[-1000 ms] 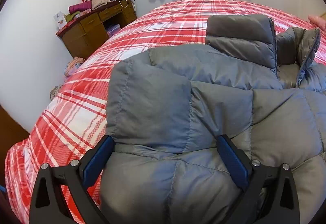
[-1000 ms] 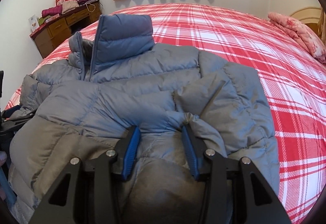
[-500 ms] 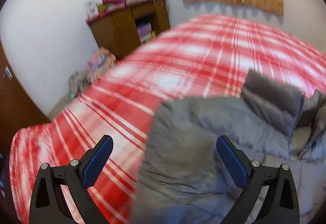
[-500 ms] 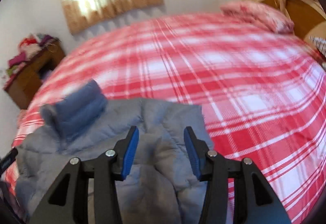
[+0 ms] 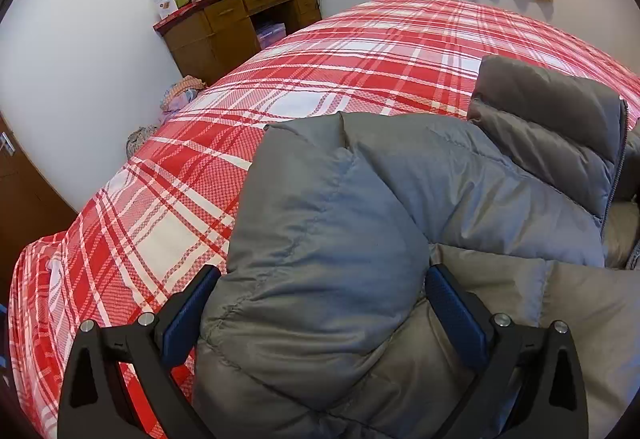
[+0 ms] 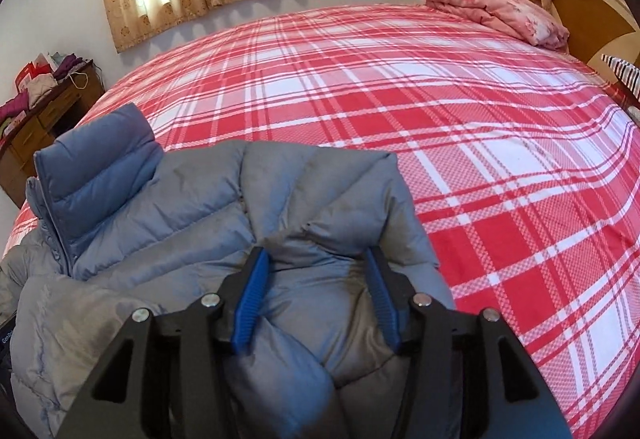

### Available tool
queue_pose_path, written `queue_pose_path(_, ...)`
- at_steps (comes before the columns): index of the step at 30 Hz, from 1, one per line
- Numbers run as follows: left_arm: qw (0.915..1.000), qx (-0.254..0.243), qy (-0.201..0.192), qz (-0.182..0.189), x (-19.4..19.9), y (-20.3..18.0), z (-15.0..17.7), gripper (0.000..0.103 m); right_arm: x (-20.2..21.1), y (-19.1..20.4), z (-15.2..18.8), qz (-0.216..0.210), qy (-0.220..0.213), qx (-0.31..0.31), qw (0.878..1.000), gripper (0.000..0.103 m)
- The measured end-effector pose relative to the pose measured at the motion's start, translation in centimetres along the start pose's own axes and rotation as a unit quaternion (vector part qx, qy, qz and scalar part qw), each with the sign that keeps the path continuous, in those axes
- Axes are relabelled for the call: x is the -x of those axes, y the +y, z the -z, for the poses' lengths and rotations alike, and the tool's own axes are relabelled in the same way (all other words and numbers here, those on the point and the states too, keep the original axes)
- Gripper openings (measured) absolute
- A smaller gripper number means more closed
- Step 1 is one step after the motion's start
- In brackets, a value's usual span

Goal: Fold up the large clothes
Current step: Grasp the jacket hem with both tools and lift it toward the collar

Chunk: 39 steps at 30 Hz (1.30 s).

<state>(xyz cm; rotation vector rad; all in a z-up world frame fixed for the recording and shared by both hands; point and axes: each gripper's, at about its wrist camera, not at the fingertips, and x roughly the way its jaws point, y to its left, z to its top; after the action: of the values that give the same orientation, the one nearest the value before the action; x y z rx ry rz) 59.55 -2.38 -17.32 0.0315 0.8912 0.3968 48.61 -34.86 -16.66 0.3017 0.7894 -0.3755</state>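
Right claw (image 6: 316, 299) just widened, jaws straddling folded sleeve (image 6: 340, 223) of grey puffer jacket (image 6: 168, 223), pads apparently off it; left claw (image 5: 320, 311) wide over other sleeve. Both sleeves folded in; body fold next.

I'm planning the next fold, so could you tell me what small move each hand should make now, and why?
Probably close both tongs on the folded-in sleeves. The left tongs stand wide around the jacket's left sleeve bulge; the right tongs have just been opening, with padded fabric between them and no firm pinch visible. The jacket lies on the plaid bedspread, collar upright, so a grip seems needed first.
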Motion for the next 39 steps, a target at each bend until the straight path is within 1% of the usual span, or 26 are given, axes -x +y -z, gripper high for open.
queue_pose_path(9,1.0,0.0,0.004,0.006,-0.2,0.0,-0.2,0.102,-0.4,0.3,0.0,0.007,0.007,0.009,1.0,0.056)
queue_pose_path(11,0.9993,-0.001,0.019,0.031,-0.1,0.6,-0.7,0.102,-0.4,0.7,-0.2,0.006,0.018,0.027,0.999,0.059)
queue_pose_path(12,0.999,-0.002,0.023,0.038,0.2,1.0,-1.0,0.102,-0.3,0.8,-0.4,0.005,0.025,0.038,0.999,0.061)
queue_pose_path(13,0.999,-0.002,0.012,0.043,1.1,1.6,-1.6,0.102,0.1,0.7,-0.9,-0.002,0.034,0.045,0.998,0.061)
queue_pose_path(14,0.9988,-0.004,-0.005,0.049,2.2,2.0,-2.1,0.102,0.7,0.4,-1.3,-0.014,0.033,0.039,0.999,0.061)
queue_pose_path(15,0.9977,-0.005,-0.032,0.06,3.6,2.5,-2.9,0.102,1.3,0.3,-1.9,-0.022,0.026,0.036,0.999,0.067)
queue_pose_path(16,0.9963,-0.007,-0.052,0.069,4.5,2.8,-3.7,0.102,2.1,0.2,-2.6,-0.026,0.014,0.033,0.999,0.076)
queue_pose_path(17,0.9945,-0.008,-0.069,0.078,5.4,2.9,-4.9,0.102,3.1,0.4,-3.7,-0.031,-0.004,0.029,0.999,0.079)
queue_pose_path(18,0.9934,-0.005,-0.077,0.085,5.7,2.9,-6.2,0.102,3.6,0.7,-4.5,-0.041,-0.013,0.025,0.999,0.082)
queue_pose_path(21,0.9924,0.015,-0.074,0.097,4.8,2.2,-10.1,0.102,4.0,2.8,-7.3,-0.084,-0.019,0.022,0.996,0.088)
queue_pose_path(22,0.9921,0.024,-0.071,0.1,4.3,2.0,-11.1,0.102,3.9,3.9,-8.2,-0.095,-0.022,0.028,0.995,0.088)
queue_pose_path(24,0.9911,0.037,-0.051,0.117,2.9,1.0,-13.2,0.102,3.6,5.7,-9.4,-0.106,-0.026,0.041,0.993,0.088)
queue_pose_path(26,0.9894,0.047,-0.049,0.128,2.1,-0.2,-14.7,0.102,2.9,7.5,-10.4,-0.114,-0.025,0.051,0.992,0.092)
queue_pose_path(27,0.9888,0.041,-0.051,0.134,2.0,-0.8,-15.0,0.102,2.4,8.1,-10.6,-0.115,-0.021,0.055,0.992,0.096)
queue_pose_path(28,0.9898,0.022,-0.053,0.131,1.6,-2.0,-15.2,0.102,1.5,8.9,-10.8,-0.115,-0.009,0.06,0.992,0.097)
queue_pose_path(30,0.9923,-0.013,-0.055,0.11,0.9,-3.9,-15.1,0.102,-0.3,9.9,-10.8,-0.112,0.016,0.072,0.991,0.097)
queue_pose_path(32,0.9917,-0.051,-0.044,0.109,-0.2,-5.3,-14.0,0.102,-1.7,10.3,-10.6,-0.099,0.032,0.083,0.991,0.096)
queue_pose_path(33,0.992,-0.066,-0.04,0.1,-0.6,-5.4,-13.4,0.102,-2.3,10.2,-10.3,-0.1,0.045,0.089,0.99,0.089)
queue_pose_path(34,0.9921,-0.085,-0.034,0.085,-1.1,-5.5,-12.4,0.102,-2.9,10.0,-10.0,-0.108,0.059,0.094,0.988,0.074)
queue_pose_path(35,0.9911,-0.105,-0.031,0.075,-1.5,-5.3,-11.3,0.102,-3.2,9.7,-9.7,-0.111,0.071,0.1,0.986,0.064)
queue_pose_path(36,0.9906,-0.12,-0.028,0.06,-1.9,-5.1,-10.3,0.102,-3.5,9.3,-9.1,-0.107,0.084,0.11,0.985,0.045)
queue_pose_path(37,0.9894,-0.135,-0.023,0.05,-2.2,-4.7,-9.2,0.102,-3.6,9.0,-8.6,-0.104,0.089,0.117,0.984,0.033)
queue_pose_path(38,0.9874,-0.148,-0.017,0.054,-2.6,-4.1,-7.8,0.102,-3.7,8.5,-8.0,-0.105,0.091,0.127,0.982,0.028)
queue_pose_path(39,0.9869,-0.152,-0.012,0.052,-3.1,-3.5,-7.1,0.102,-3.5,8.2,-7.6,-0.102,0.09,0.133,0.982,0.021)
